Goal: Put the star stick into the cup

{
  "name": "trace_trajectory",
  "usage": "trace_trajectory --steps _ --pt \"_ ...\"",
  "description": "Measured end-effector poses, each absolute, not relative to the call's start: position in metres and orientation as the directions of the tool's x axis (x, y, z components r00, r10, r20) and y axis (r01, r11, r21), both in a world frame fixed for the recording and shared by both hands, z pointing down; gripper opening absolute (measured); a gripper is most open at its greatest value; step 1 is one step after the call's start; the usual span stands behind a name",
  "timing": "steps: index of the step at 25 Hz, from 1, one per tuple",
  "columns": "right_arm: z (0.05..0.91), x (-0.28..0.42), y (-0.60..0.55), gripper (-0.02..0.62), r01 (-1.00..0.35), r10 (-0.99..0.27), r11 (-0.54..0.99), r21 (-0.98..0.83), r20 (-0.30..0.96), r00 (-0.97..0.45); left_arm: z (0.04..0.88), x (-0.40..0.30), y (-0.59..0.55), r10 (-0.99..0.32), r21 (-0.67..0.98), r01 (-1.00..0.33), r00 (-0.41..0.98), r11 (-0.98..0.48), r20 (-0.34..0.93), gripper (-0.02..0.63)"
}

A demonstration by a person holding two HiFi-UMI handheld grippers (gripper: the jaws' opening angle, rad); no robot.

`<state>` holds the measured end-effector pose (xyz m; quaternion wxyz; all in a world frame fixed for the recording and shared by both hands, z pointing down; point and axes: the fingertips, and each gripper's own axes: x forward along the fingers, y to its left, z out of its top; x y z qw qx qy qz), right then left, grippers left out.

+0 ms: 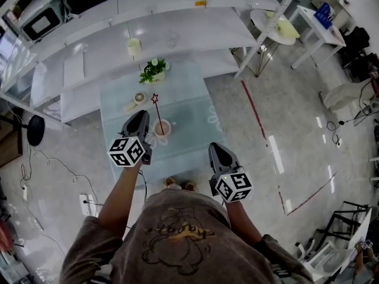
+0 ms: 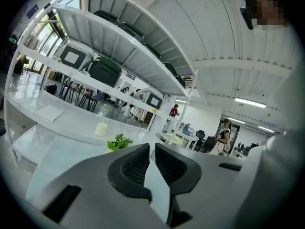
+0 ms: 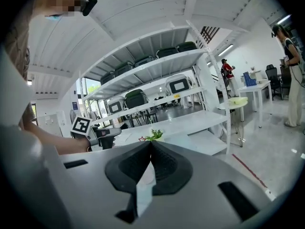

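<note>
**On the glass table: star stick upright in the cup**

On the low glass table [image 1: 189, 114] we see the cup [image 1: 161, 128] near the front left, with the star stick [image 1: 157, 112] standing in it. Its thin stem leans slightly and its red star points toward the shelving.

We hold the left gripper [image 1: 141, 116] just beside the cup, on its left. In the left gripper view its jaws [image 2: 152, 148] stand a narrow slit apart with nothing between them. The right gripper [image 1: 215, 148] hangs over the table's front right edge, well apart from the cup. In its own view its jaws [image 3: 150, 144] are pressed together at the tips, empty.

Behind the cup a small white handheld fan [image 1: 136, 100] lies on the glass. Farther back a green plant [image 1: 153, 70] stands at the table's far edge, close to the white shelving [image 1: 177, 28]. A pale candle-like cup [image 1: 134, 46] sits on the lower shelf.

From the right gripper view, the red star shows just beside the plant [image 3: 153, 135]. The left gripper [image 3: 102, 133] is to their left.
</note>
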<state>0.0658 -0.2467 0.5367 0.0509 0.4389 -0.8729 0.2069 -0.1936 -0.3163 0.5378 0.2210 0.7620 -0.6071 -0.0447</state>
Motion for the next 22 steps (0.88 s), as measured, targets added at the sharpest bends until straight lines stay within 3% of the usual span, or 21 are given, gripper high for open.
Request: trace_trajectory --steps 22 --pt "0.501 0.021 -0.246 0.002 -0.694 -0.666 0.663 -0.28 0.204 -0.718 0.468 -0.177 -0.21 -0.949 0.279 -0.928 0.289 -0.246 0.127 0.035"
